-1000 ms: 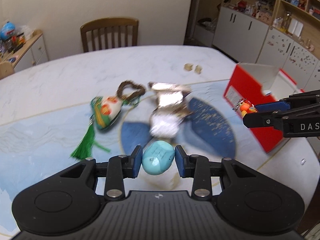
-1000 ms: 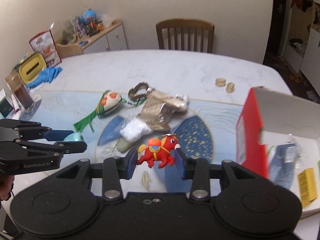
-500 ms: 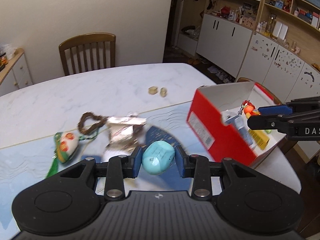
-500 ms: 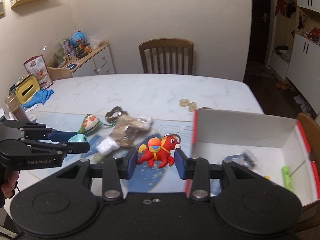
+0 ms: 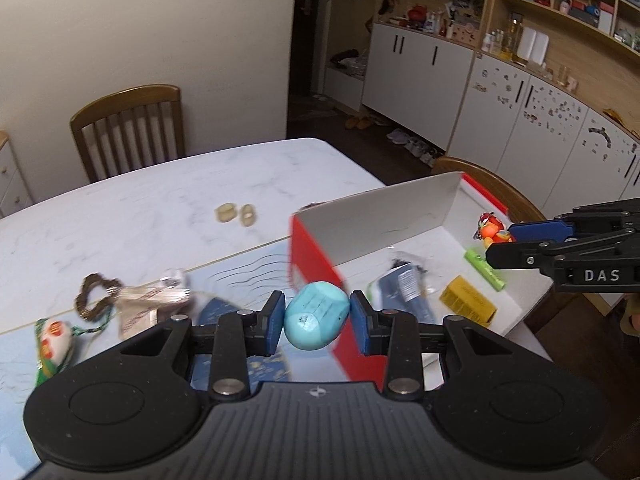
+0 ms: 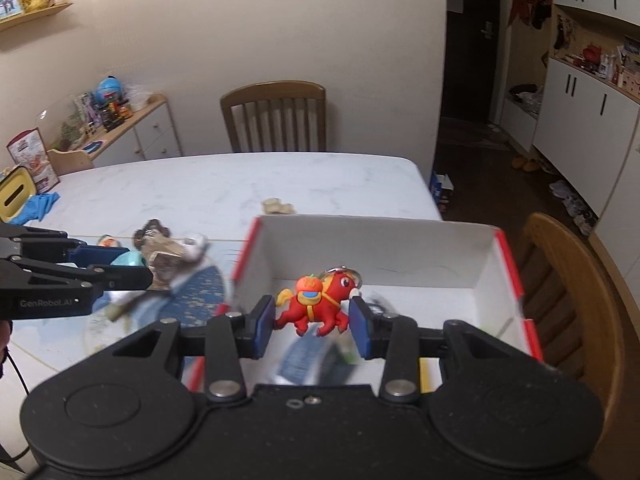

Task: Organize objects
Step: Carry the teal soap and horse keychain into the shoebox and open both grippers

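Over the last second both hands have swung away from the clutter in the middle of the table [image 5: 168,204] toward the red box [image 5: 320,256] at its right edge, and each has brought its load along. The left gripper [image 5: 317,318] is clamped on the turquoise egg-shaped toy [image 5: 316,316], blue pads pressing on both of its sides. A second ago that view looked down on the placemat and the loose items; now the toy hangs right at the box's near-left red corner, not yet over the white inside. The right gripper [image 6: 313,314] is closed on the red horse keychain [image 6: 320,304], and it has gone further: the keychain now sits above the box's white floor, inside the line of the left wall, where before it hung over the placemat. Neither grip has altered on the way. Already lying in the box are a blue packet [image 5: 404,292], a yellow carton [image 5: 468,304] and a green stick [image 5: 484,270]. Left behind toward the table's left edge are the silver pouch [image 5: 154,306], the brown bead loop [image 5: 96,294] and the green tasselled sachet [image 5: 54,344], plus 2 small tan rings [image 5: 236,214] nearer the far edge. My reading is that the keychain is about ready to drop, while the egg-shaped toy needs a little more travel over the wall first.
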Tool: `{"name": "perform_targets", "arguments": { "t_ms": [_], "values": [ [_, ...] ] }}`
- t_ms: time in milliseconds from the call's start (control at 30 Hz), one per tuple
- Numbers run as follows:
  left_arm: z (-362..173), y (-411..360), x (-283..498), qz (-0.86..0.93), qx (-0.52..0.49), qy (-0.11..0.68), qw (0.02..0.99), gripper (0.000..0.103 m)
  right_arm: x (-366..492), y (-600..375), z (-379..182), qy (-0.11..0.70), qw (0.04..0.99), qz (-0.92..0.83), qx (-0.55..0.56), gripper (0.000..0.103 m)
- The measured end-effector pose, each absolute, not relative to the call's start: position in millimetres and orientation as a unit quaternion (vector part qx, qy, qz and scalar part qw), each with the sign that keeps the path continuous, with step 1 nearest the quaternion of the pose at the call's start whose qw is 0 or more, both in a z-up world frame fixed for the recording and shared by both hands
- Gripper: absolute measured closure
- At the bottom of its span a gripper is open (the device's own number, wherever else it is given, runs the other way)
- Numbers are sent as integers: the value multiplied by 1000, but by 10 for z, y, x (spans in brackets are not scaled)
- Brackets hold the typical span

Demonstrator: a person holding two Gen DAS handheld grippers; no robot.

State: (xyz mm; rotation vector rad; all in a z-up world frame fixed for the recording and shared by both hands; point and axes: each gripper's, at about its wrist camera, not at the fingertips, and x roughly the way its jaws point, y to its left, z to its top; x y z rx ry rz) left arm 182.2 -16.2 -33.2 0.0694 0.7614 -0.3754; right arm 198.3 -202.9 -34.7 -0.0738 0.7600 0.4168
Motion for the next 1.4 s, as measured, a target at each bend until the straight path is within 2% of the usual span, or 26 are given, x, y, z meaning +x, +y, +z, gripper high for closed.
{"name": "perform_targets", "arguments": {
  "t_ms": [400, 1000, 1300, 1400],
  "values": [
    [-463, -926, 2138, -193, 66, 382, 901, 69, 2203, -2575, -631, 395, 897, 194, -43, 64],
    [-827, -1821, 2603, -220, 136, 411, 874, 68, 2438, -2724, -1184, 449, 864, 216, -71, 64],
    [-1090, -2084, 2734, -259, 143, 451, 842, 68, 2444, -2829, -1211, 453, 859, 231, -57, 63],
    [-1198, -2133, 2755, -265, 147, 467, 831, 68, 2420, -2891, -1195, 452, 860, 234, -48, 59]
  ]
}}
